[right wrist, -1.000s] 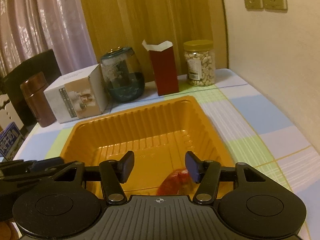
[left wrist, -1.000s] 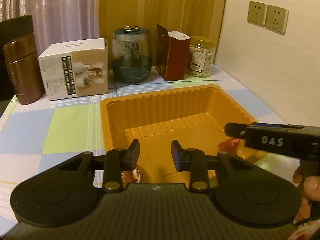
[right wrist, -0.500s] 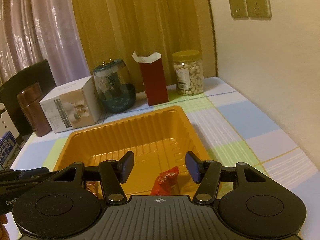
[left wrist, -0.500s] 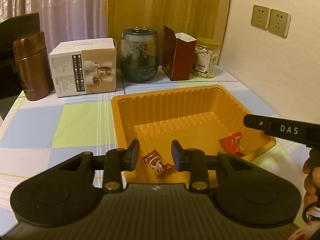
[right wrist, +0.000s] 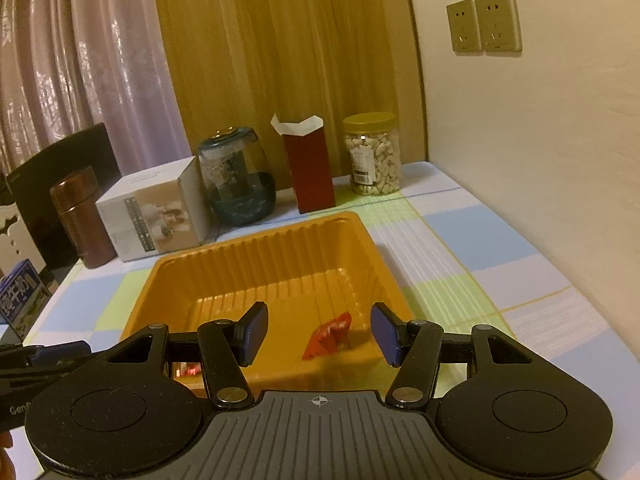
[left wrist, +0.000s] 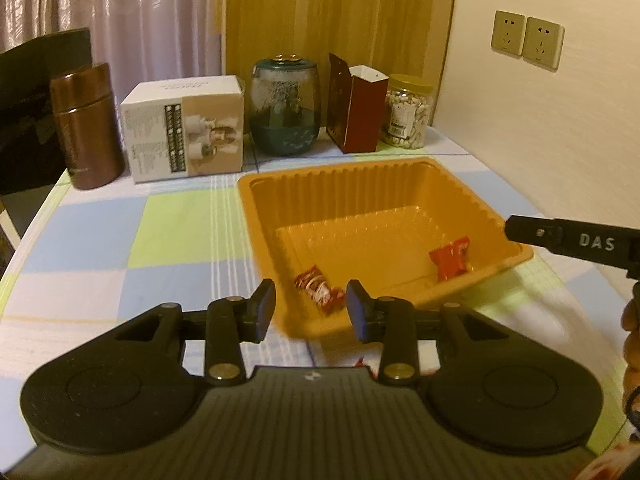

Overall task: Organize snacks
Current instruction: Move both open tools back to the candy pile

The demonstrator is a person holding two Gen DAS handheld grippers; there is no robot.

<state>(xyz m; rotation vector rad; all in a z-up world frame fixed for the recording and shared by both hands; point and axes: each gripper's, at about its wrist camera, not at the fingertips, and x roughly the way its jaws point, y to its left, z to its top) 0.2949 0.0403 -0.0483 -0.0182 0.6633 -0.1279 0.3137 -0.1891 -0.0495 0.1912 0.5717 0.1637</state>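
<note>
An orange plastic tray sits on the checked tablecloth. Two wrapped snacks lie inside it: a red-and-white candy near the front wall and a red packet toward the right. My left gripper hovers just in front of the tray's near edge, its jaws opening with nothing between them. My right gripper hangs above the tray's near end, open and holding nothing. The right tool's black body reaches in from the right edge of the left wrist view.
Along the back stand a brown flask, a white carton, a dark glass jar, an open red box and a jar of nuts. A wall with sockets borders the right. A blue carton sits far left.
Both grippers have pulled back from the tray, so more of it shows. The candy and the red packet now lie clear of the jaws on the tray floor.
</note>
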